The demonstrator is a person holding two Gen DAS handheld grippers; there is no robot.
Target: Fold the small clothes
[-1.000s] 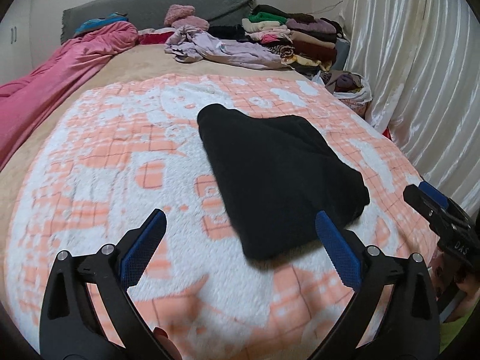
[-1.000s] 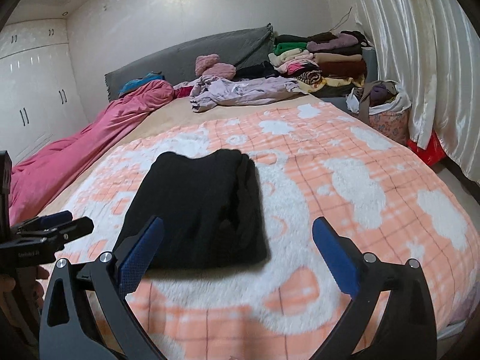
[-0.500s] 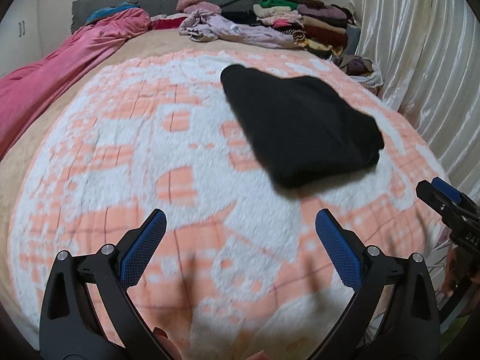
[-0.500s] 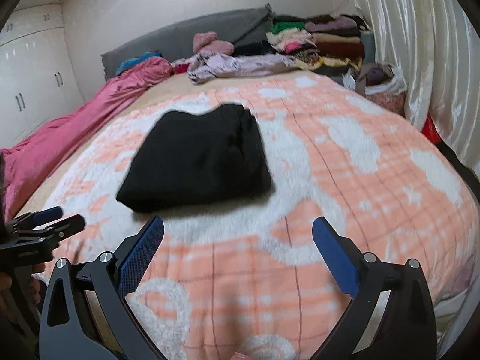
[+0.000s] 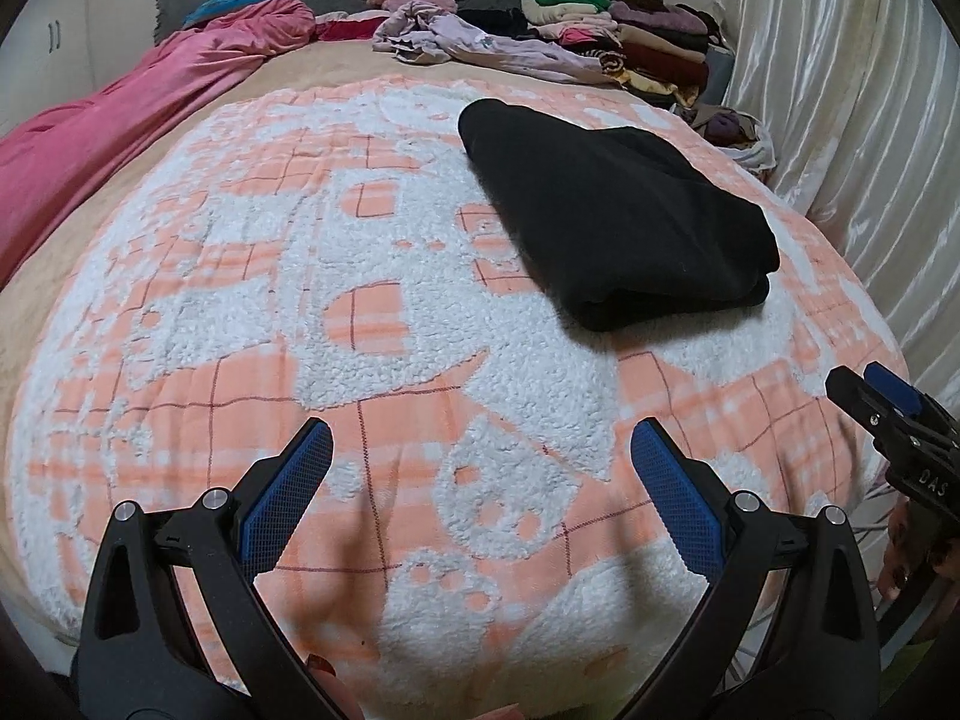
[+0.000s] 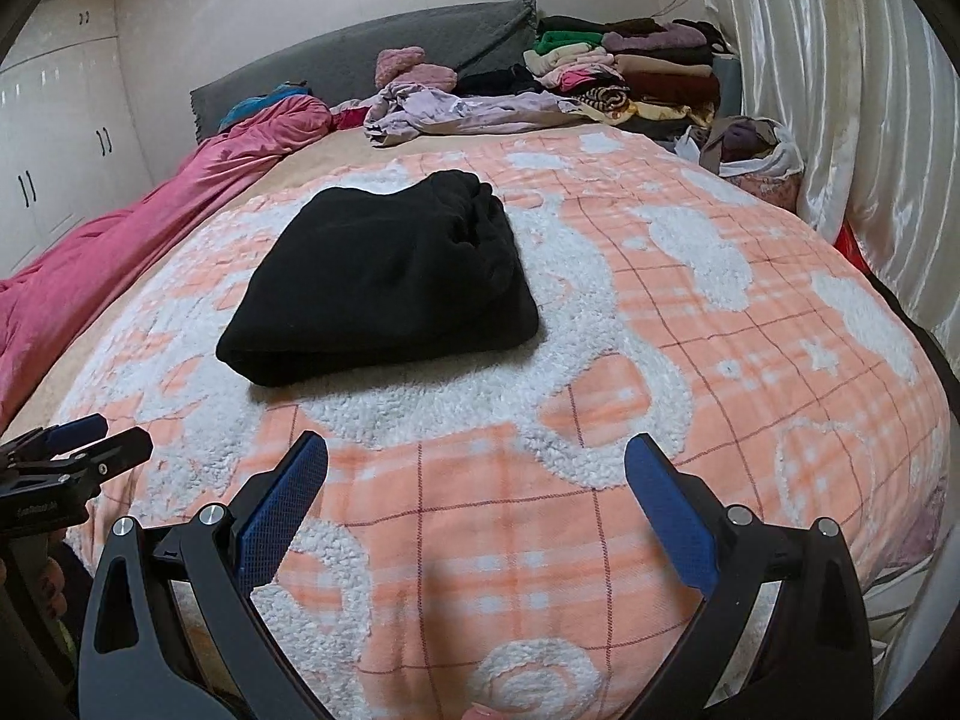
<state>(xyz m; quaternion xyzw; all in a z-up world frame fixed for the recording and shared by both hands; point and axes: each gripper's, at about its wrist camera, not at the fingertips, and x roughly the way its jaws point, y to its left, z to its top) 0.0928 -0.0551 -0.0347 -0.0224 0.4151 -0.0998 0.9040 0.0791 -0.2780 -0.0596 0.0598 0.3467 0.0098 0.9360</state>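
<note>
— left gripper (image 5: 480, 456)? right gripper (image 6: 477, 468)?
— both spread wide, grasping nothing, above the near edge of the orange-and-white blanket (image 5: 372, 372).
— black folded garment (image 6: 384, 282)?
— flat on the blanket, well ahead of both, apart from either.

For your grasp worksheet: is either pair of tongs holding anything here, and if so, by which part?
Nothing is held. The left tongs and right tongs are open and apart from the folded black garment.
</note>
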